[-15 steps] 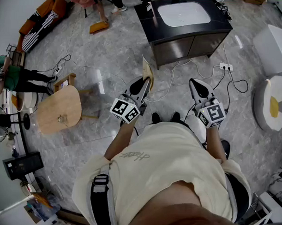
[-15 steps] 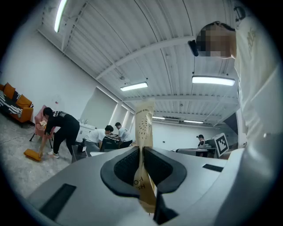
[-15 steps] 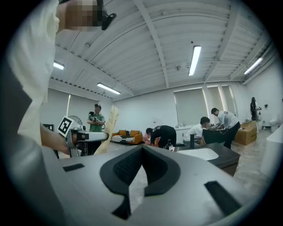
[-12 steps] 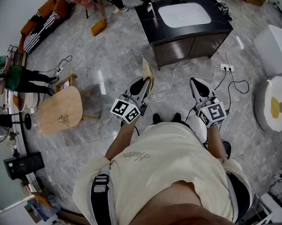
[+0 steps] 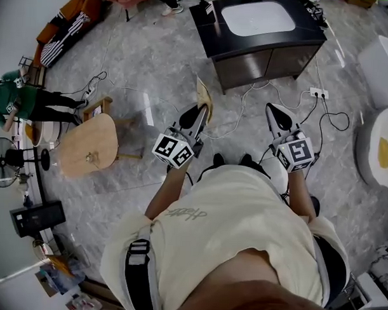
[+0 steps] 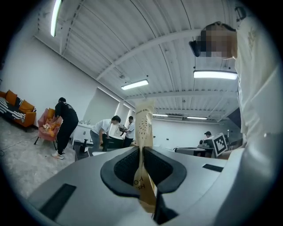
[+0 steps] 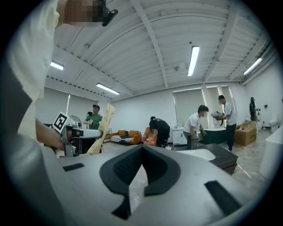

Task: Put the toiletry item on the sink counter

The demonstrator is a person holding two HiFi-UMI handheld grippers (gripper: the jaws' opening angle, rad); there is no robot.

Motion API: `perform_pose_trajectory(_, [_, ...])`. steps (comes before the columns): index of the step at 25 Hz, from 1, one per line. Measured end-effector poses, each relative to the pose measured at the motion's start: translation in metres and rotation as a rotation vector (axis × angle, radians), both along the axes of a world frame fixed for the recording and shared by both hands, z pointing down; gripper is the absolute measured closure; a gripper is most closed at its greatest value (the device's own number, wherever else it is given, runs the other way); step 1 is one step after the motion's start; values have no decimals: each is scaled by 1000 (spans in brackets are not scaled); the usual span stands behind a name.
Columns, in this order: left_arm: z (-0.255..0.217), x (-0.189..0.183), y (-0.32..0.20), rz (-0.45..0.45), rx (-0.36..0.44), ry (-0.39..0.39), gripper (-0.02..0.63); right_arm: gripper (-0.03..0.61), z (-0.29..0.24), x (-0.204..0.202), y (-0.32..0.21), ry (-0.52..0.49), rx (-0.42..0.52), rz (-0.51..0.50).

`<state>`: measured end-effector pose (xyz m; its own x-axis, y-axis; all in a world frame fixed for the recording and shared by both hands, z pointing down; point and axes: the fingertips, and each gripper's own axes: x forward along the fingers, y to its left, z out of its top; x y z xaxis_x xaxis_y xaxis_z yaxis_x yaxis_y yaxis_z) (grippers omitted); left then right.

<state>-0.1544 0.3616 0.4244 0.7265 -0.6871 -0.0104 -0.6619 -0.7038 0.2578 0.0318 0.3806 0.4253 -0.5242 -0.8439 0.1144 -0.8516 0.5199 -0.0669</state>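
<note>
The left gripper is clamped on the lower end of a thin tan packet. The right gripper is closed and empty. The sink counter stands well ahead. Pinched so narrowly, the floppy packet may slip out during the walk.

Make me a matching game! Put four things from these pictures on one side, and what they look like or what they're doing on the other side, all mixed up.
Things:
1. left hand-held gripper
2. right hand-held gripper
3. sink counter
4. side table

Descriptions:
A. light wood top
B. jaws together, nothing in them
C. dark cabinet with a white basin on top
D. clamped on a tan packet

Pairs: 1-D, 2-B, 3-C, 4-A.
</note>
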Motion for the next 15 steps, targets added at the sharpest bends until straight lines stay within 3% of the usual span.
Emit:
perform_pose_trajectory(8, [10, 26, -5, -62, -22, 25, 578, 584, 16, 28, -4, 22, -23, -69])
perform_pose_trajectory(15, [24, 49, -24, -34, -73, 17, 578, 584, 31, 52, -17, -8, -68, -44])
